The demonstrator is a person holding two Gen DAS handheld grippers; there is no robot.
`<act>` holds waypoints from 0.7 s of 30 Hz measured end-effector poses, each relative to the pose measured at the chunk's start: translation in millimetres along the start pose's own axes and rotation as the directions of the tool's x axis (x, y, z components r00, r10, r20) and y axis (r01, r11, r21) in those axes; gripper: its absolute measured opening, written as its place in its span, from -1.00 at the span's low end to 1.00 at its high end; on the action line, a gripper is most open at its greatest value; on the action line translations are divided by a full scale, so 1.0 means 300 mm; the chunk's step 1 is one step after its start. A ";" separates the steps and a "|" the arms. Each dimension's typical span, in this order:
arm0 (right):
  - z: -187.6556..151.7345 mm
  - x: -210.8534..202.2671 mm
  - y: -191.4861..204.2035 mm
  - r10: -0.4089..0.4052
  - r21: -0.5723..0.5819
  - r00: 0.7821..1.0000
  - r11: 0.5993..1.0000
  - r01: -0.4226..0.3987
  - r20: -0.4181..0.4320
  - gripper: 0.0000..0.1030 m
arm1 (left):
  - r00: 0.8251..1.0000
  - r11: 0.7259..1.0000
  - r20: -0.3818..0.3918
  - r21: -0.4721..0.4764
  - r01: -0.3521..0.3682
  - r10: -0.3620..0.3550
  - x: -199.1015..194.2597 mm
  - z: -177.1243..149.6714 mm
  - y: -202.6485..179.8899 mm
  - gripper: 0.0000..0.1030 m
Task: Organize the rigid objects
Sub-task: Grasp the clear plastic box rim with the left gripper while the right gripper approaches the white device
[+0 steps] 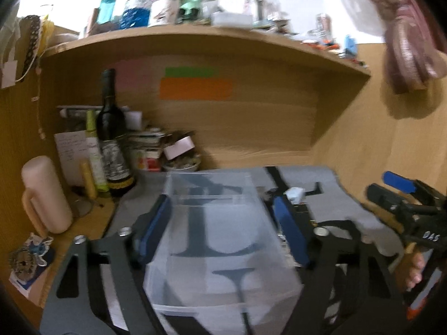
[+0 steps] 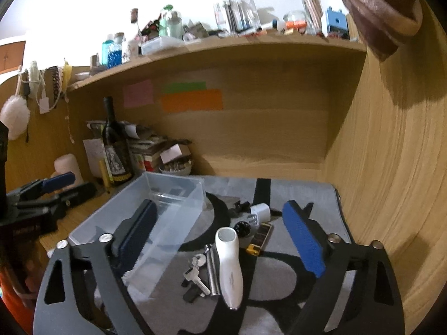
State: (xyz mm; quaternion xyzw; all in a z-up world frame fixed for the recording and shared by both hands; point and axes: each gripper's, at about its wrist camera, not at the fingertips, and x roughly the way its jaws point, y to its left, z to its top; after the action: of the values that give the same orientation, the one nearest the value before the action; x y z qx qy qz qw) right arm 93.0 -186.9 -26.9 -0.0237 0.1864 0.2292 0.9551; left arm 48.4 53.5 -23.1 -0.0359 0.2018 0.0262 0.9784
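The left claw [image 1: 220,240] straddles the clear plastic bin [image 1: 215,223], its blue pads just beside the bin's walls; whether they press on it I cannot tell. The right claw [image 2: 223,240] stands apart, empty. On the grey mat [image 2: 313,195], at three o'clock of the bin, lie a white handheld device [image 2: 229,268], keys [image 2: 195,275] and a white plug adapter [image 2: 259,211].

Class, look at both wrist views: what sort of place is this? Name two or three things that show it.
Probably a home desk nook, cluttered. A wooden shelf crowded with bottles and jars runs above, sticky notes are stuck to the back panel, and a wine bottle stands beside stacked books.
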 end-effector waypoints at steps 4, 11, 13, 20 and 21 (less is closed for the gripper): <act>-0.012 0.046 -0.033 -0.024 0.004 0.998 1.000 0.024 -0.052 0.36 | 0.998 0.999 -0.061 -0.033 -0.022 0.020 0.061 0.003 0.080 0.14; -0.022 0.119 -0.098 -0.049 0.026 0.988 0.998 0.053 -0.144 -0.01 | 0.981 0.998 -0.194 -0.058 -0.040 0.028 0.190 -0.008 0.205 -0.12; -0.028 0.144 -0.119 -0.052 0.032 0.983 0.998 0.059 -0.176 -0.06 | 0.969 0.997 -0.249 -0.072 -0.023 0.004 0.238 -0.015 0.239 -0.19; -0.055 0.236 -0.156 -0.057 0.034 0.960 0.997 0.069 -0.275 -0.08 | 0.911 0.993 -0.410 -0.119 0.005 -0.054 0.379 -0.062 0.312 -0.36; -0.061 0.251 -0.158 -0.054 0.034 0.955 0.997 0.067 -0.293 -0.09 | 0.901 0.992 -0.430 -0.123 0.008 -0.060 0.394 -0.070 0.317 -0.41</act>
State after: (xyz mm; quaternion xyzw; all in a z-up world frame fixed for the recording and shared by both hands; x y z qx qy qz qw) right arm 170.0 -199.2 -73.6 -0.0420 0.3294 0.1897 0.9240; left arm 142.3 150.7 -94.9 -0.1021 0.4113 0.0123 0.9057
